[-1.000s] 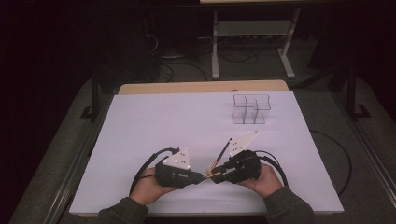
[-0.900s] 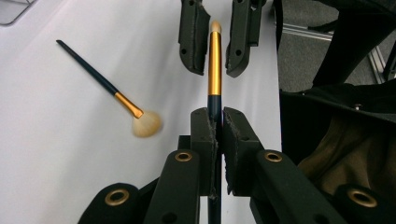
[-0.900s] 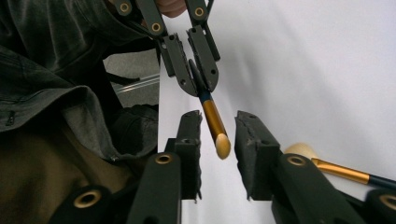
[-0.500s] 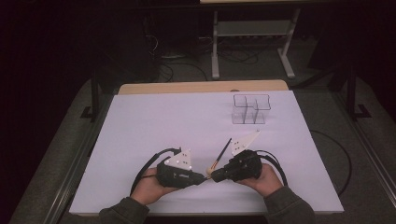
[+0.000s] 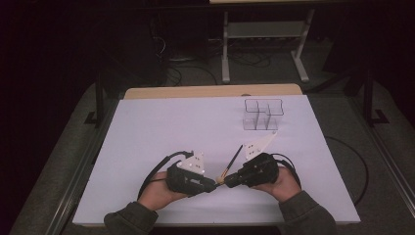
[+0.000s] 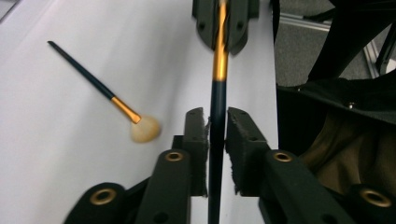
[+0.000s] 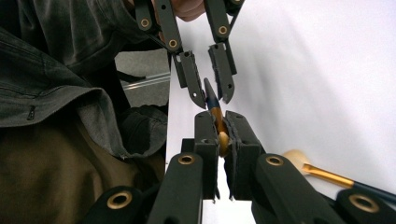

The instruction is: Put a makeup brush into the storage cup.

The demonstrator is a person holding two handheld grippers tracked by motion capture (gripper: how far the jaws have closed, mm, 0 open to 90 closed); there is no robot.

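High view, left to right. The left hand [image 5: 155, 195] holds the left tool [image 5: 214, 184] low on the white-covered counter [image 5: 161, 127], its jaws pointing right. Facing it, the right hand [image 5: 281, 183] holds the right tool [image 5: 226, 179], its jaws pointing left, so that the two tips meet near the counter's front edge. Between them spans a slim makeup brush [image 5: 221, 177] with a dark handle and gold ferrule. A second brush [image 5: 234, 159] lies on the counter just behind the tips, its thin handle slanting up toward a clear compartmented organizer [image 5: 263, 114] that stands well apart at the rear right.

Left gripper view. The left tool [image 6: 216, 122] has its jaws standing slightly apart on either side of the dark handle of the held brush [image 6: 218, 88], with a narrow gap visible on the right side; it is not clamped. Farther off, the right tool's jaws close on the gold ferrule. To the left, the second brush [image 6: 105, 92] lies flat on the white cover, its pale round head nearest the jaws.

Right gripper view. The right tool [image 7: 222, 126] is clamped on the brush at its ferrule and head end. The opposite tool [image 7: 208, 93] has its jaws spread around the handle's tip. The second brush [image 7: 322, 176] lies at lower right.
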